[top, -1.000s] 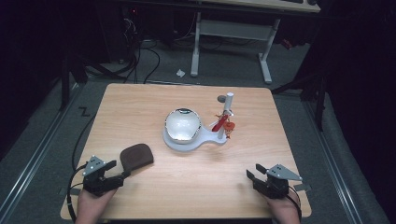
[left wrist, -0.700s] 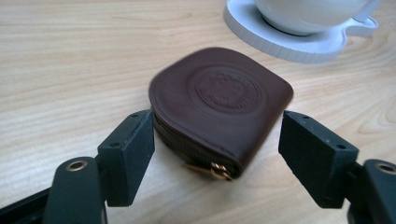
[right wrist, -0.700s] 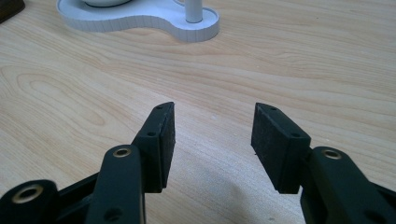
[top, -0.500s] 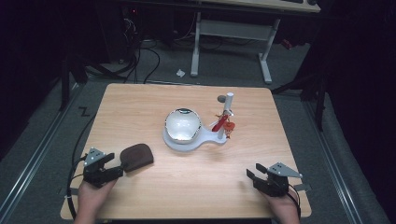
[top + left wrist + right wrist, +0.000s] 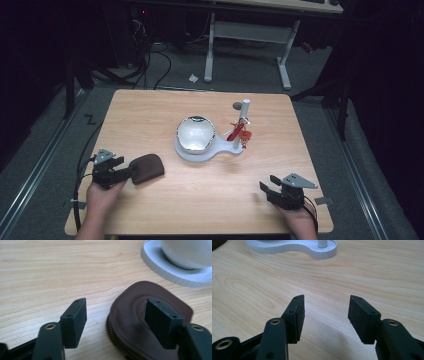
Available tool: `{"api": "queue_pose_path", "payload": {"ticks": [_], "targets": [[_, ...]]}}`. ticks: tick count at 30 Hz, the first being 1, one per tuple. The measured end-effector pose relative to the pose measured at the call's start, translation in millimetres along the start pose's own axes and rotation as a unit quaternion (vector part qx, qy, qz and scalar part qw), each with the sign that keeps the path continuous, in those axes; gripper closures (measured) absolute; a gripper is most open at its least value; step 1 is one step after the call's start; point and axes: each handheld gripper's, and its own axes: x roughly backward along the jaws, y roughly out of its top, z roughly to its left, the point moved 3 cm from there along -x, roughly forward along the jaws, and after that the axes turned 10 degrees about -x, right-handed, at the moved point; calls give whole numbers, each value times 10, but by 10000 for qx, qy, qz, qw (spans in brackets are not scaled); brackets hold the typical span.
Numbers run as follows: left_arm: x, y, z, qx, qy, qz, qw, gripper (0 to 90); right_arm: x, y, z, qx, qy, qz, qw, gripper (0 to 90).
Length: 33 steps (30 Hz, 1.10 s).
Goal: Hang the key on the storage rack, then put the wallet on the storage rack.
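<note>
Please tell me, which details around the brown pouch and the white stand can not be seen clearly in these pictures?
- Brown pouch: in the left gripper view the bottom edge cuts off its near end, and one jaw of the left gripper covers part of its top.
- White bowl: the left gripper view's top edge cuts it off.
- Red item on the white stand: too small in the high view to identify.
- Right gripper: nothing between its jaws.
</note>
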Motion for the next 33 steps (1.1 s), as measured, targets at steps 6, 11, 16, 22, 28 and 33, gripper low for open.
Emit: {"api": "queue_pose_path", "payload": {"ticks": [6, 11, 16, 22, 28, 33], "targets": [[-41, -33, 20, 259, -319, -39, 9991, 514, -11, -11, 0, 9, 4, 42, 10000, 478], [14, -96, 12, 581, -624, -190, 9962, 619, 13, -12, -16, -44, 3, 12, 10000, 479], [108, -184, 11, 669, -676, -266, 9951, 641, -5, -14, -15, -15, 9, 55, 10000, 480], [138, -244, -22, 796, -744, -175, 9939, 665, -8, -8, 25, 63, 29, 66, 10000, 480], [115, -290, -59, 1007, -840, -192, 9912, 702, 20, -16, 33, 83, 44, 45, 9999, 482], [138, -302, -127, 712, -564, -197, 9957, 812, 42, -9, 41, 99, 27, 9, 9999, 483]]}}
